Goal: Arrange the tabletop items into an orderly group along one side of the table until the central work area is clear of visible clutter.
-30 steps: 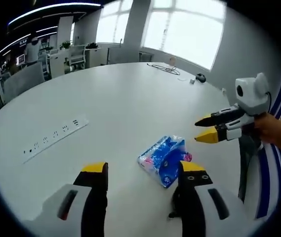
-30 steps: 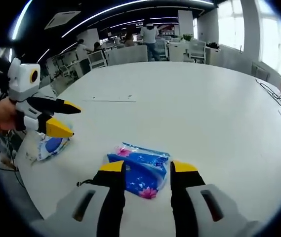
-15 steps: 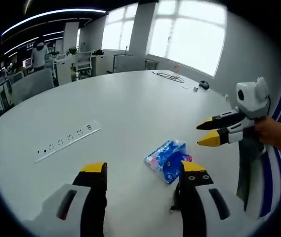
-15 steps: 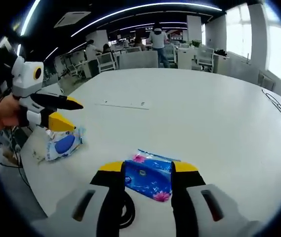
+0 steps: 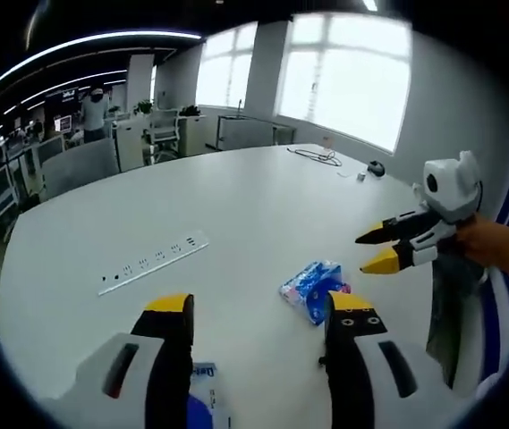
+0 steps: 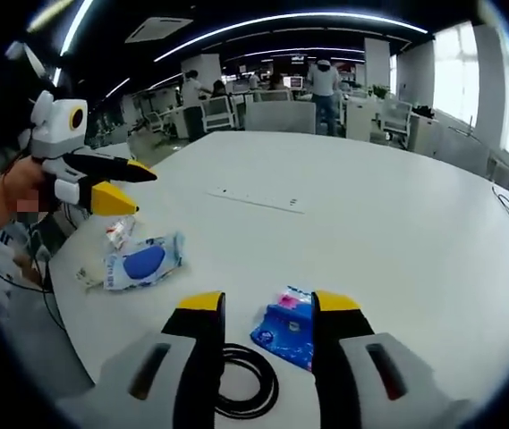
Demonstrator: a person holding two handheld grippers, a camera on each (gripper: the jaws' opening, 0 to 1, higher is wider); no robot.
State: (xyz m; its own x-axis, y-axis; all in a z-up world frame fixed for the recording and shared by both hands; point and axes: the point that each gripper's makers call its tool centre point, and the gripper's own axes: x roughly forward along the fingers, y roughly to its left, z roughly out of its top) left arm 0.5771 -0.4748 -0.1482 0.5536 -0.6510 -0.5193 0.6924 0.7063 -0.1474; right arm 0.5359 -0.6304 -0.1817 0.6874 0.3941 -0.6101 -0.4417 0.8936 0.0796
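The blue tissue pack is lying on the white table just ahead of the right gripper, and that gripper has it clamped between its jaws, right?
Not quite. The blue tissue pack does lie on the white table just ahead of the right gripper, but it is not clamped. The right gripper view shows the jaws standing open, with the pack flat on the table.

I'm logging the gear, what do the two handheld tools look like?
Both match: the left tool and right tool have white bodies with dark slots, black jaws and yellow tips. Seen from outside, each narrows to a beak-like point.
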